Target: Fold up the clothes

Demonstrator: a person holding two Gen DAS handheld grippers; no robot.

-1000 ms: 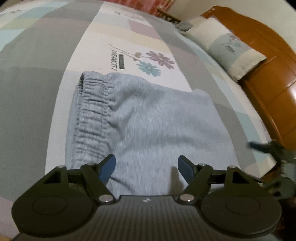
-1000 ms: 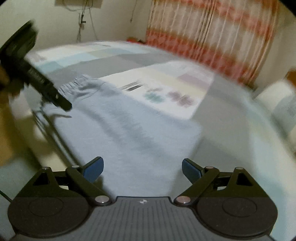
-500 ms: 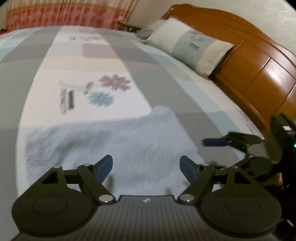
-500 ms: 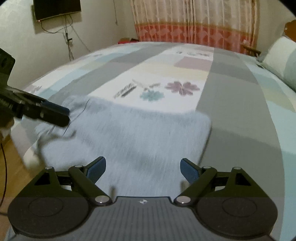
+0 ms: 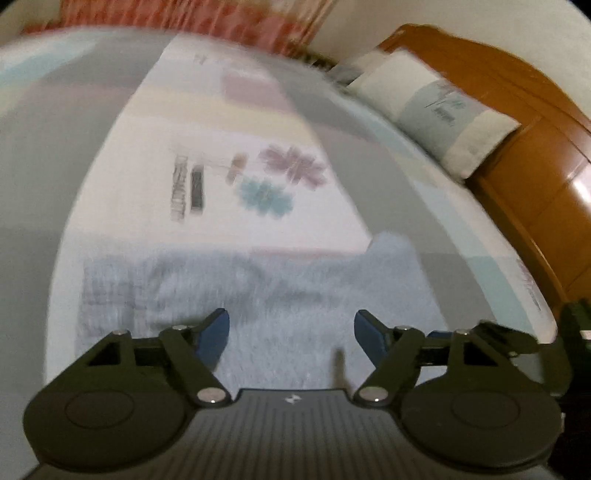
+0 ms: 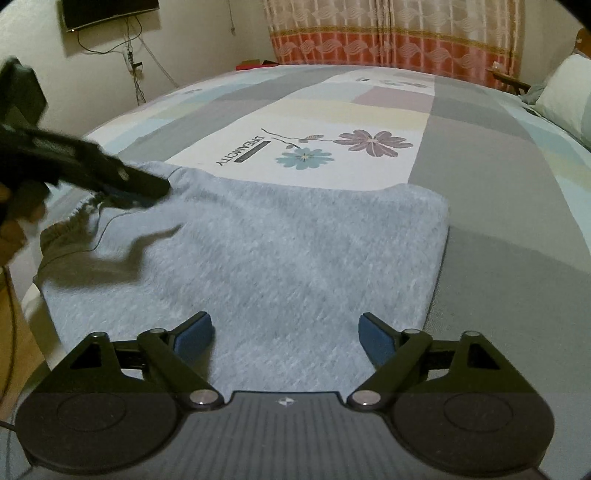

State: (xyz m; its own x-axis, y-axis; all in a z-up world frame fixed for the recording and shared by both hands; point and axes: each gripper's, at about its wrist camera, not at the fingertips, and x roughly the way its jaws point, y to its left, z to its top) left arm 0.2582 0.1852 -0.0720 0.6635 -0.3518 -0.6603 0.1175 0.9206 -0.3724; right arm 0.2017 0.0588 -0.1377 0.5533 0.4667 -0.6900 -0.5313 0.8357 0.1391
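Jaws of my right gripper stand wide and are opening a little more, with nothing pressed between the blue pads; they hang just above the near edge of the grey fleece garment. My left gripper is also wide, its jaws closing slightly, and the pads hold nothing; below them I see only the same grey cloth, blurred in this view. In the right wrist view the left gripper shows from the side, near the gathered elastic waistband at the left end of the garment, but I cannot tell if it touches the cloth there. The garment lies flat on the bedspread, close to the near edge of the bed, below the printed flowers. It looks to me like trousers or shorts already folded at least once, because the right side ends in a thick, rounded fold and the shape is a neat rectangle. I judge that one more fold, bringing one end over the other, may be left, or only smoothing. Farther out are a pillow against the wooden headboard and a curtain. I see no basket, box or other container in either view.
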